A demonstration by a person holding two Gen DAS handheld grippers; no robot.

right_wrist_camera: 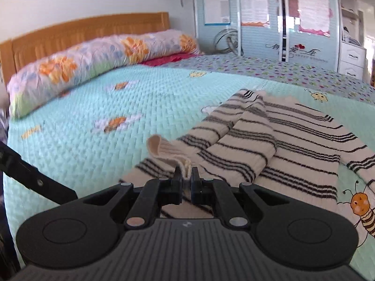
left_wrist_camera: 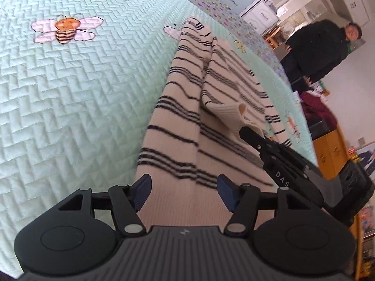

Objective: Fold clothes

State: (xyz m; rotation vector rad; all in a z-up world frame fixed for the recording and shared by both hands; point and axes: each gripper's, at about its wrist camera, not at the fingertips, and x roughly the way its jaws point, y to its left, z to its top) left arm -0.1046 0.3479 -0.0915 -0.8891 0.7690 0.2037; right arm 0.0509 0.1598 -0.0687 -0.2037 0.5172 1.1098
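Observation:
A cream sweater with black stripes (left_wrist_camera: 178, 126) lies lengthwise on the mint quilted bedspread (left_wrist_camera: 70, 93), its sleeves folded in over the body. My left gripper (left_wrist_camera: 184, 192) hovers open over the near end of the sweater, with its blue pads apart and only the flat knit beneath them. My right gripper (right_wrist_camera: 186, 175) is shut on the ribbed cream cuff (right_wrist_camera: 164, 149) of one sleeve and holds it lifted off the sweater (right_wrist_camera: 293, 145). In the left wrist view the same right gripper (left_wrist_camera: 246, 132) comes in from the right with the cuff (left_wrist_camera: 230, 114) pinched at its tip.
A rolled floral quilt (right_wrist_camera: 93, 56) lies against the wooden headboard (right_wrist_camera: 89, 28). A wardrobe with posters (right_wrist_camera: 257, 18) stands past the bed. A person in dark clothes (left_wrist_camera: 321, 49) stands beyond the bed's far side, near a yellow cabinet (left_wrist_camera: 328, 149).

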